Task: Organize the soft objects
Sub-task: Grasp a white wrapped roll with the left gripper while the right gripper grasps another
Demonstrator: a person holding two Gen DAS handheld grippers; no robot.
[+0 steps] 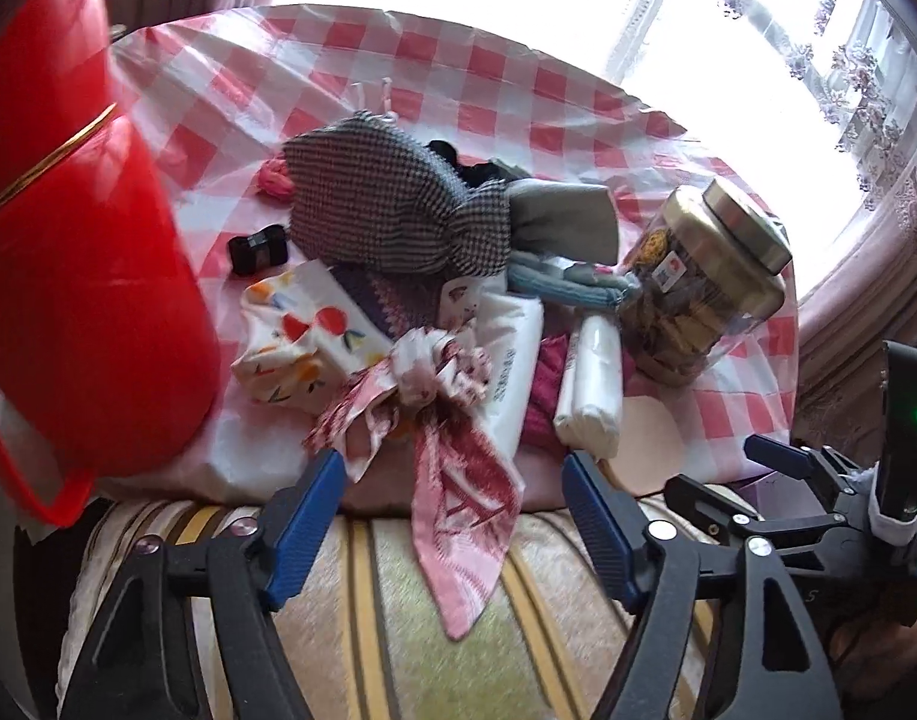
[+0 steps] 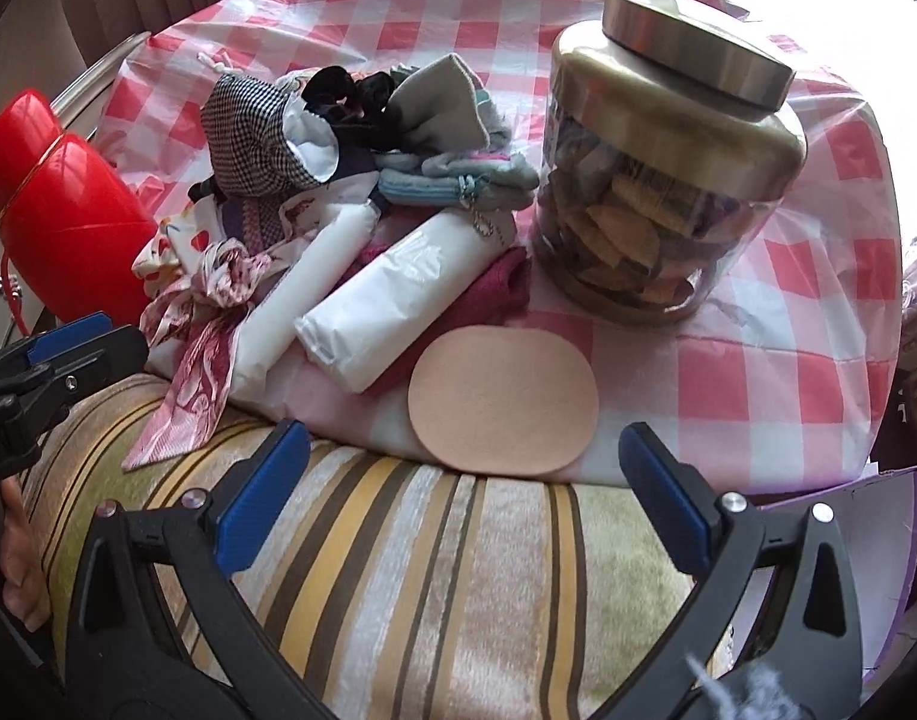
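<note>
- Soft objects: a heap near the middle of the bench (image 2: 758, 276), which wears a red-check cloth. Houndstooth pouch (image 1: 398, 204) on top; fruit-print cloth (image 1: 296, 330), white tissue packs (image 2: 392, 294) and blue-grey socks (image 2: 452, 180) below and beside it.
- Pink patterned scarf (image 1: 452, 456) is knotted at the heap's near side; its tail hangs over the near edge onto a striped cushion (image 2: 428, 570).
- Peach oval pad (image 2: 503, 399) lies flat at the near edge, apart from the heap.
- Left tongs (image 1: 455, 510): spread wide, empty, straddling the scarf tail without touching it.
- Right tongs (image 2: 464, 480): spread wide, empty, just short of the pad.
- Judgement: take the scarf at its knot, not the tail, so it lifts in one piece; lift straight up to avoid dragging the tissue pack.
- Red bucket (image 1: 80, 252) at the left edge looks the likely receptacle; glass jar (image 2: 668, 180) stands close right, so keep clear of it.
</note>
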